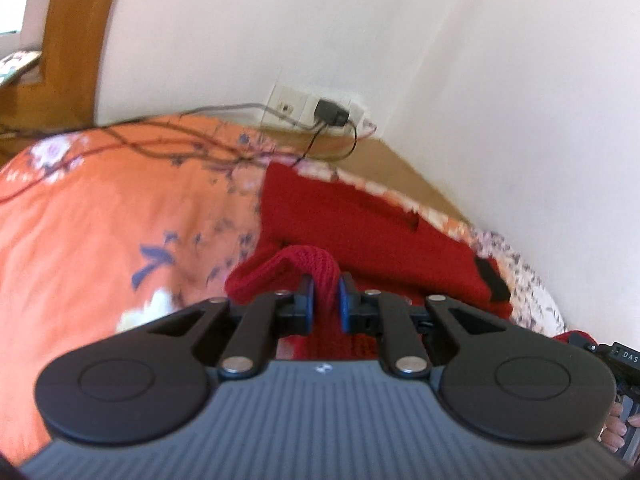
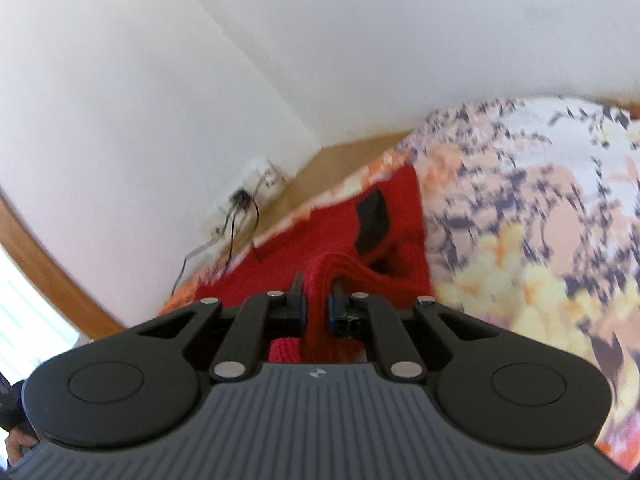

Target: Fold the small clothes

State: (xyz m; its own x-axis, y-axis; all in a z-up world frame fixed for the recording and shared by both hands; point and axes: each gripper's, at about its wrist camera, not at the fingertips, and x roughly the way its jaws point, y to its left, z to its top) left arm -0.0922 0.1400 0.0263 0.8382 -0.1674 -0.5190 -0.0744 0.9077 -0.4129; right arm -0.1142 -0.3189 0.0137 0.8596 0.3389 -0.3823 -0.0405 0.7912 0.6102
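We are in a home bedroom. A bed (image 1: pixel 80 216) with an orange floral bedspread (image 2: pixel 532 216) fills a corner of plain white walls (image 1: pixel 400 32). A wall socket (image 1: pixel 292 106) holds a black charger (image 1: pixel 330 114) with trailing cables (image 1: pixel 132 140). A wooden frame (image 1: pixel 76 40) edges a bright window at the left.

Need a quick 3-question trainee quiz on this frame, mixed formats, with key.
1. True or false: the left gripper is open and empty.
2. The red knitted garment lies on: A) a bare wooden floor B) an orange floral bedspread C) a metal tray
3. Fill in: the right gripper is shut on a fold of the ____ garment.

Key: 1 false, it pinches red knit; 2 B; 3 red knitted.
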